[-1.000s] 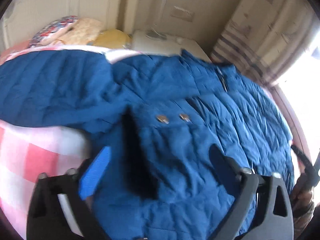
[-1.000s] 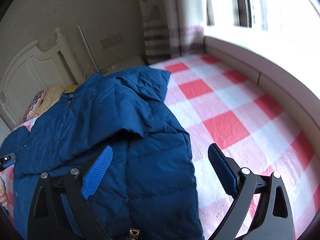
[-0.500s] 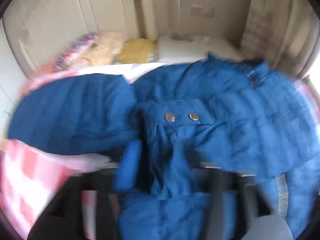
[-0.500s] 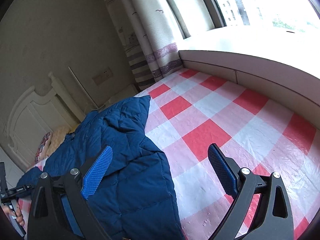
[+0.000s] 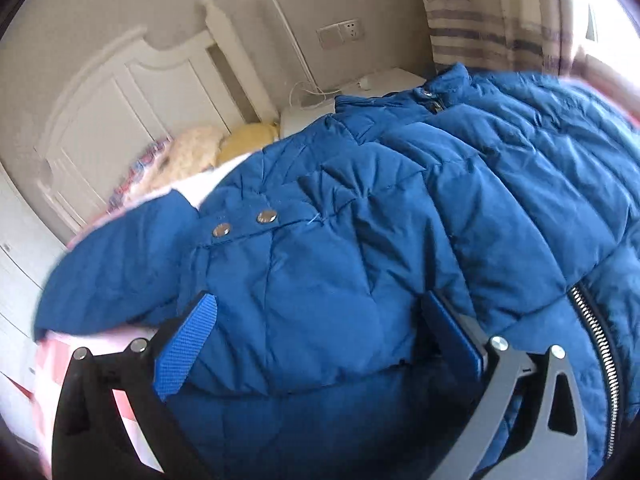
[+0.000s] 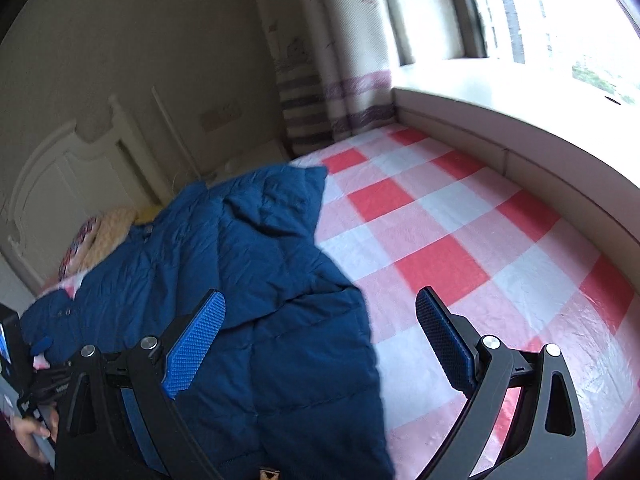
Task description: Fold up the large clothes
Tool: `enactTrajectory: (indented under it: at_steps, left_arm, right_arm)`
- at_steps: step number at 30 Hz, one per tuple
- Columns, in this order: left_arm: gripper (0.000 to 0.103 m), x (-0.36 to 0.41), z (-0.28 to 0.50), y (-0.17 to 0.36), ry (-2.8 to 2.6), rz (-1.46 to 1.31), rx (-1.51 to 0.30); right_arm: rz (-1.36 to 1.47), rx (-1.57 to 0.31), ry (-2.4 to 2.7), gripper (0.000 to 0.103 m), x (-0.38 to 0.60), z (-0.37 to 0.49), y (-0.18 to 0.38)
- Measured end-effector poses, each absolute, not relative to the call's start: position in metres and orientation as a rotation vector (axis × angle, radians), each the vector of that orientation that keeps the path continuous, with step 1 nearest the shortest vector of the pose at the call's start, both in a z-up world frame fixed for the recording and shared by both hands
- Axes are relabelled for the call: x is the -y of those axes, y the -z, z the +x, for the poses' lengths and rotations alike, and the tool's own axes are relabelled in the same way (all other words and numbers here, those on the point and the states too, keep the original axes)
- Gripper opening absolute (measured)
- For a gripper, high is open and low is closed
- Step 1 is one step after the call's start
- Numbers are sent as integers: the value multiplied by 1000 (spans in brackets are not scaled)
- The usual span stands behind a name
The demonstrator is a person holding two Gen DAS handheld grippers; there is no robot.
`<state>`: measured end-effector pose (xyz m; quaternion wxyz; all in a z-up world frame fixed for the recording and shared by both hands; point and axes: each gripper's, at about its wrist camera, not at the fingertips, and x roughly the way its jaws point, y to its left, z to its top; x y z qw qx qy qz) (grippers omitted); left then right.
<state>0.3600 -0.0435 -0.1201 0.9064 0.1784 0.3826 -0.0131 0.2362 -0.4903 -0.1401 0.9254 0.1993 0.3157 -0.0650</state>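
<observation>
Blue quilted jacket (image 5: pixel 400 240): one; two snaps (image 5: pixel 244 224); one zipper (image 5: pixel 596 344)

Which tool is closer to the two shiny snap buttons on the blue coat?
The left tool. It is wide open just below the snap buttons. The right tool is open over the blue coat's other edge, by the checked sheet.

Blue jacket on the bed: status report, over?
Left claw just opened wide, cuff between jaws, not pinched. Right claw open, empty. Blue jacket partly folded on checked sheet. Nothing blocking.
</observation>
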Motion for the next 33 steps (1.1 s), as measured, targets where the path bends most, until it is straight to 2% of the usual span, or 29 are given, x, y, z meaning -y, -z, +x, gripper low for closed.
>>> enactTrajectory:
  at_steps: [8,10,12,13,19,25,28,30,33]
  left_arm:
    - [101,41,359,125,37,350,-809]
    - [101,39,360,126,48,330,-819]
    - [101,36,362,126,66,299,-833]
    - [101,34,363,126,75,282,-841]
    - [101,30,368,127,92,252,-856]
    - [101,23,372,129,118,206,-875]
    - [101,22,372,129,121,201,-877]
    - [101,22,372,129,121,201,-877]
    - [101,22,373,129,125,193,-881]
  right_arm:
    - [169,-728,84,92,440,300,121]
    - [135,-780,56,92,430,318,130]
    - [29,-939,28,96,412,342,160]
    - [4,-931,33,99,409,344,163]
    - [-28,-985,31,98,412,350,150]
    - [-16,-821,96,98,431,381,112]
    - [6,-865,130,98,446,419,122]
    - [-1,-961,131,98,452,443,147]
    - [134,-1014,57,98,468,451,165]
